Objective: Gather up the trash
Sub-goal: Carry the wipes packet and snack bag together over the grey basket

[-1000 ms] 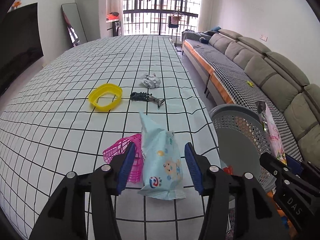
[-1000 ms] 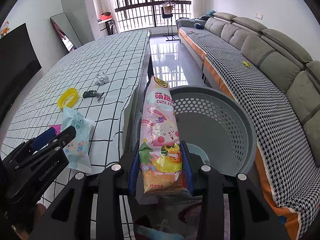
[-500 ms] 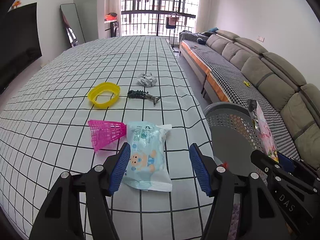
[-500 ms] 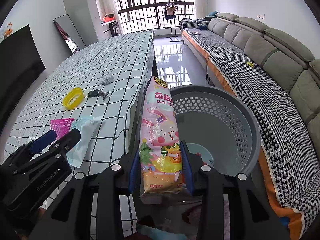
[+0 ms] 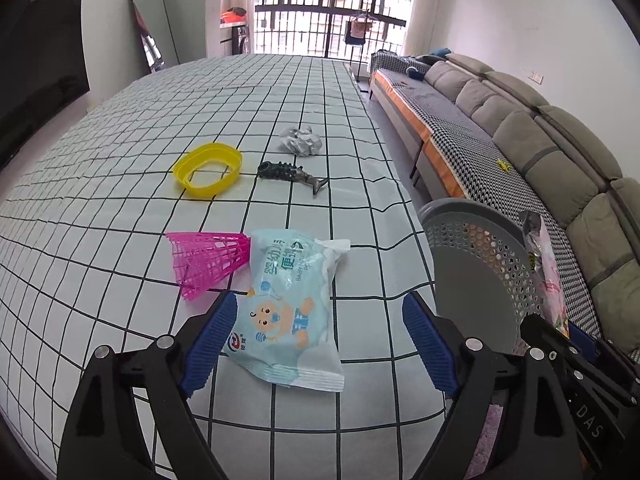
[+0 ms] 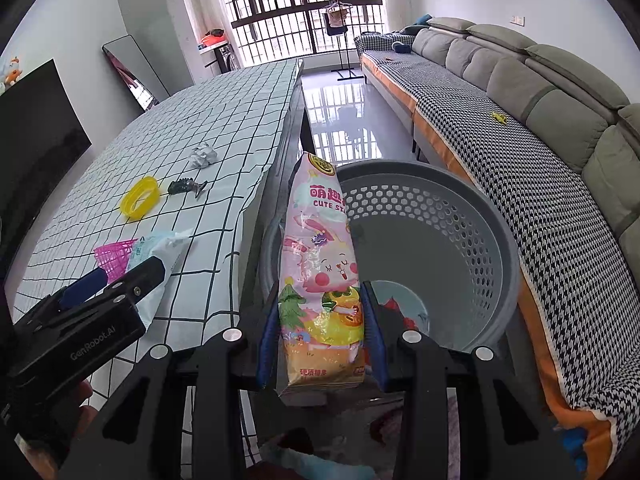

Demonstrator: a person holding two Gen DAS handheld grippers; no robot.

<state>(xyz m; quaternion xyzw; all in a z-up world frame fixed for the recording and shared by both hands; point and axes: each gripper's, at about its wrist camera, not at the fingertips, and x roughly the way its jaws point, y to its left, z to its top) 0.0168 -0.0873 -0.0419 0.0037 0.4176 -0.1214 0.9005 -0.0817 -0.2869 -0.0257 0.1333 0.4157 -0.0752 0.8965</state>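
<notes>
My left gripper (image 5: pixel 318 344) is open, its jaws wide apart around the near end of a light blue baby-wipe packet (image 5: pixel 290 308) that lies flat on the checked table (image 5: pixel 120 184). My right gripper (image 6: pixel 322 344) is shut on a pink candy bag (image 6: pixel 322 280) and holds it upright over the near rim of the grey perforated basket (image 6: pixel 472 240); the bag also shows in the left wrist view (image 5: pixel 546 272). A crumpled paper ball (image 5: pixel 301 141) lies farther up the table. The basket (image 5: pixel 472 256) stands beside the table's right edge.
On the table are a pink plastic net basket (image 5: pixel 204 258) touching the packet, a yellow ring dish (image 5: pixel 208 169) and a dark fish-bone toy (image 5: pixel 288 172). A long grey sofa (image 6: pixel 520 92) runs along the right. A round item lies in the basket bottom (image 6: pixel 400 308).
The left gripper let go of the blue packet, which fell from upright to flat on the table, and its jaws opened wider. The right gripper keeps the candy bag over the basket.
</notes>
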